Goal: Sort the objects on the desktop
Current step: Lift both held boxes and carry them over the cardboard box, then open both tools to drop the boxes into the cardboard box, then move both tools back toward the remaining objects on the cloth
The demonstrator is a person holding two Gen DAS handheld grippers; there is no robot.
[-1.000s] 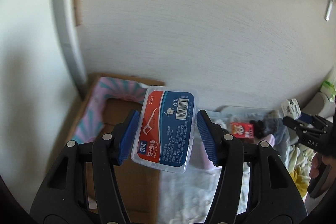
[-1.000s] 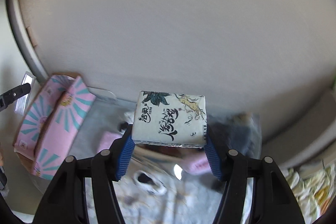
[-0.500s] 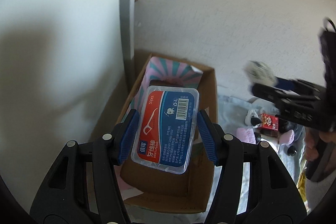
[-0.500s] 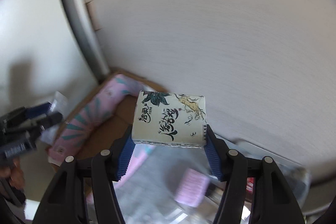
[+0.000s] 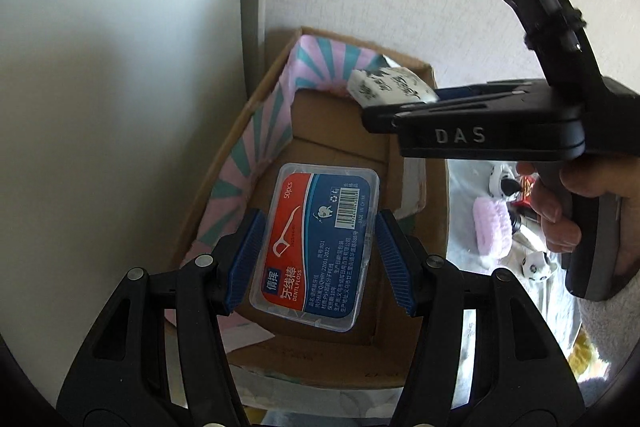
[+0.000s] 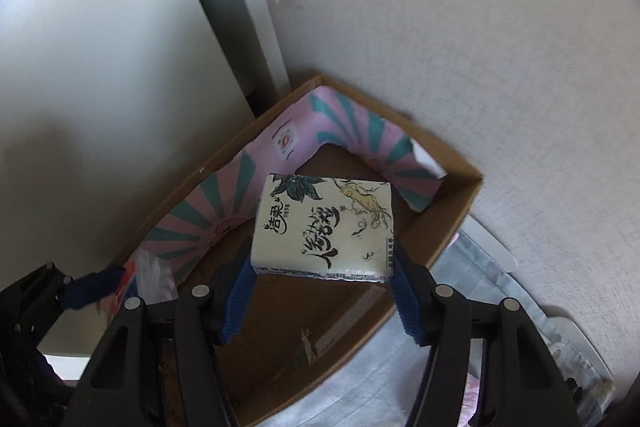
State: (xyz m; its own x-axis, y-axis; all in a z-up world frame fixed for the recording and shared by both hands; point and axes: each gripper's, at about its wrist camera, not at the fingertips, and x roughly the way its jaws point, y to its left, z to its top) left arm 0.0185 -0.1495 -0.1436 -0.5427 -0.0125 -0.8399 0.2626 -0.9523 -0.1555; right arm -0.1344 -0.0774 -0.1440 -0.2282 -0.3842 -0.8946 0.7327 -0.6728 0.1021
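Observation:
My left gripper (image 5: 318,261) is shut on a clear dental floss box (image 5: 316,247) with a red and blue label and holds it above the open cardboard box (image 5: 436,227). My right gripper (image 6: 320,291) is shut on a white tissue pack (image 6: 324,227) with black writing, also over the cardboard box (image 6: 448,227). In the left wrist view the right gripper (image 5: 384,95) reaches in from the right with the tissue pack (image 5: 388,89) over the box's far end. In the right wrist view the left gripper's blue pad (image 6: 92,287) shows at the lower left.
The cardboard box has a pink and teal striped lining (image 6: 224,203) and stands in a corner between white walls (image 6: 480,27). Right of the box, a pink fluffy item (image 5: 490,227), small black and white toys (image 5: 536,265) and a red packet (image 5: 526,189) lie on a pale cloth.
Both grippers have moved left and come over the cardboard box, still holding their items. The right gripper now reaches across the box's far end in the left wrist view.

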